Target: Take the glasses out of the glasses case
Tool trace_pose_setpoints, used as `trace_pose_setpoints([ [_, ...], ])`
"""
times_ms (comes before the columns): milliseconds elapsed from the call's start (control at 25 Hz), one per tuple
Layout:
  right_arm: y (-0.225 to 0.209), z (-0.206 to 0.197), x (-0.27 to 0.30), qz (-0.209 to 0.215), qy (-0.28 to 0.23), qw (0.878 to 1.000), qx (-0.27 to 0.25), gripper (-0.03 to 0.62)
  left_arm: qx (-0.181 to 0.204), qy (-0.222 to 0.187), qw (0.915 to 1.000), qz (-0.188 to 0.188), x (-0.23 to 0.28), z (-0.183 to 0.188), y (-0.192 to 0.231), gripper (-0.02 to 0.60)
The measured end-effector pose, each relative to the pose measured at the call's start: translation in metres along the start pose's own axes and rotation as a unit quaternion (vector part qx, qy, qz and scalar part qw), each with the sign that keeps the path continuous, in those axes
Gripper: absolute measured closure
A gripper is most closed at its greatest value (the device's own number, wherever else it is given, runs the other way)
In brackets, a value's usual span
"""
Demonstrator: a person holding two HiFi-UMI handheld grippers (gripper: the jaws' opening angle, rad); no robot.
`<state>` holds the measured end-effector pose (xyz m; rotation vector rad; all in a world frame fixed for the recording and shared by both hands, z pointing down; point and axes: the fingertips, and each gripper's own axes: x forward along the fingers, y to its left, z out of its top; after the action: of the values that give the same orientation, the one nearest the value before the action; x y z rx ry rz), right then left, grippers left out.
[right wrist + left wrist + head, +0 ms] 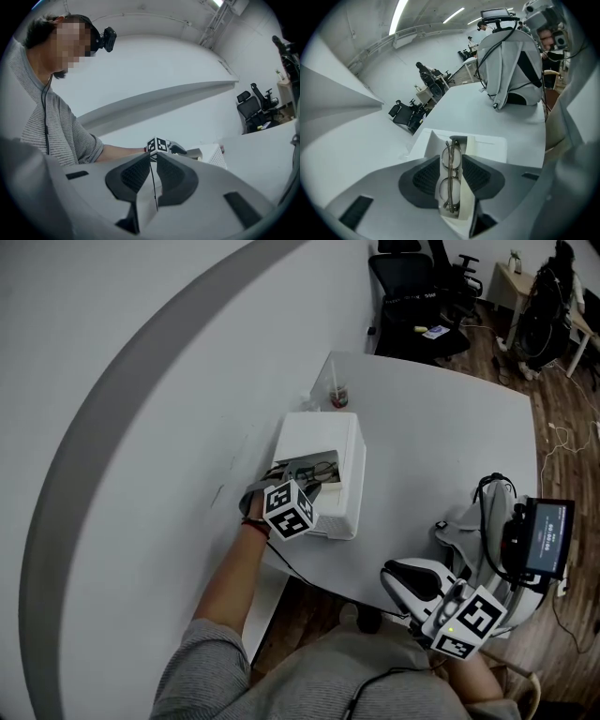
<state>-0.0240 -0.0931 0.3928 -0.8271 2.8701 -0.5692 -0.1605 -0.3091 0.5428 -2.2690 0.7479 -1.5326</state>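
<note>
L gripper (451,174) is clamped on the glasses (450,160), frame pinched edge-on btwn its jaws right over the open white case (490,143), while R gripper (151,176) sits closed & empty at the case's 5 o'clock.

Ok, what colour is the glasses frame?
Dull grey-brown metal; the glasses show best in the left gripper view.
</note>
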Motion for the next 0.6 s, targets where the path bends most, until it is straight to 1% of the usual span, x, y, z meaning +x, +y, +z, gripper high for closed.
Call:
trace_pose_setpoints([
  [160, 0.000, 0.000, 0.001, 0.003, -0.001, 1.000, 0.005, 0.560, 0.009, 0.017, 0.9998, -0.008, 0.011, 0.000, 0.000, 0.430],
  [320, 0.000, -0.001, 0.002, 0.003, -0.002, 1.000, 0.013, 0.560, 0.038, 0.044, 0.9983, -0.007, 0.020, -0.003, 0.000, 0.430],
  [480, -0.001, -0.001, 0.004, 0.006, -0.002, 1.000, 0.021, 0.560, 0.030, 0.058, 0.9978, -0.006, 0.021, -0.001, 0.002, 0.431],
  [600, -0.001, 0.000, 0.004, 0.010, -0.003, 1.000, 0.025, 0.560, 0.038, 0.071, 0.9968, 0.000, 0.021, -0.001, 0.006, 0.431],
])
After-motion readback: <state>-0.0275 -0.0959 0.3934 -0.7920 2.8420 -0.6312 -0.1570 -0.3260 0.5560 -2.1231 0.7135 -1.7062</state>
